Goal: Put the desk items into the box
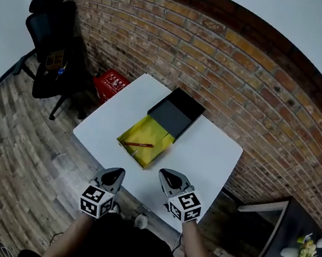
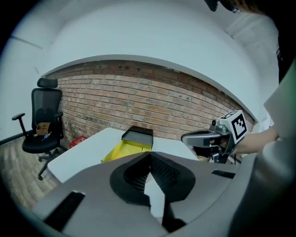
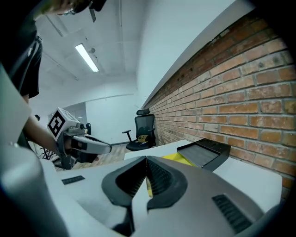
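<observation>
Waiting grippers: the left gripper [image 1: 114, 173] and right gripper [image 1: 167, 175] hang side by side at the near edge of the table [image 1: 211, 156], short of the box and touching nothing.
Tongs: both pairs are pressed together at the tips with nothing between them, as each gripper view shows.
Box: the yellow box [image 1: 135, 130] lies open mid-table, with a black lid [image 1: 173, 116], shaped like a tray, at its far end.
Done so far: a red pencil [image 1: 139, 144] lies across the yellow inside, so it looks stowed.
Left to do: no loose item shows on the white top, so probably only closing the box, if that.
Hard to tell: whether the black lid rests on the box or just beside it, and whether anything small lies beneath the pencil. The grippers hide part of the table's near edge.
</observation>
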Demonstrator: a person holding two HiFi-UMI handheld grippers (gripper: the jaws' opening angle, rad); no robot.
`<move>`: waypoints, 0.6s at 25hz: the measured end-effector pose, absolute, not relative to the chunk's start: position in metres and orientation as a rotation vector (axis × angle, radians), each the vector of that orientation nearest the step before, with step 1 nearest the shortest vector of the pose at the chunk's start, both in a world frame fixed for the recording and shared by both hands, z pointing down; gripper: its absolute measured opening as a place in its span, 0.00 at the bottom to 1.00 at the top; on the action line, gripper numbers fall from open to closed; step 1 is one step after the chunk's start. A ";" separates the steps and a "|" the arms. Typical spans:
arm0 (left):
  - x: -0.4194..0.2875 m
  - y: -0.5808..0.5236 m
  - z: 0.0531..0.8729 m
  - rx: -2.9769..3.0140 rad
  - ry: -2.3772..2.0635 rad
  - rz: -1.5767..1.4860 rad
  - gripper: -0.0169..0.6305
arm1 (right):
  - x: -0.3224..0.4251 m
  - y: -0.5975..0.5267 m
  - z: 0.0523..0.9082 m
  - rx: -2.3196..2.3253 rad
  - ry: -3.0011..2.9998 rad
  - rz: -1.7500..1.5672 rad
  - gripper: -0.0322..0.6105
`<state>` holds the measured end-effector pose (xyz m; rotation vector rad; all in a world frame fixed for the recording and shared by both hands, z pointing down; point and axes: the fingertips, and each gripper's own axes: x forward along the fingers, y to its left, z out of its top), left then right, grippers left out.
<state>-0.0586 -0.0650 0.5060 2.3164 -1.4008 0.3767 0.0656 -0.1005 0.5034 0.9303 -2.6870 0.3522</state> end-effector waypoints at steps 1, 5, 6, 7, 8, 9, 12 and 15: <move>-0.063 -0.066 0.504 2.317 -1.405 0.369 0.05 | 0.067 -0.100 0.499 0.953 -2.692 0.354 0.08; -0.079 -0.070 0.493 2.335 -1.397 0.342 0.05 | 0.071 -0.099 0.478 1.058 -2.706 0.354 0.08; -0.083 -0.070 0.490 2.343 -1.390 0.339 0.05 | 0.072 -0.098 0.472 1.086 -2.707 0.351 0.08; -0.087 -0.071 0.487 2.351 -1.383 0.337 0.05 | 0.073 -0.097 0.468 1.114 -2.707 0.350 0.08; -0.091 -0.072 0.485 2.356 -1.377 0.335 0.05 | 0.074 -0.097 0.464 1.141 -2.707 0.351 0.08; -0.096 -0.073 0.483 2.361 -1.374 0.334 0.05 | 0.074 -0.097 0.460 1.168 -2.705 0.351 0.08; -0.107 -0.082 0.477 2.381 -1.368 0.327 0.05 | 0.078 -0.098 0.452 1.244 -2.691 0.346 0.08; -0.114 -0.094 0.470 2.405 -1.358 0.309 0.05 | 0.083 -0.097 0.446 1.309 -2.677 0.346 0.08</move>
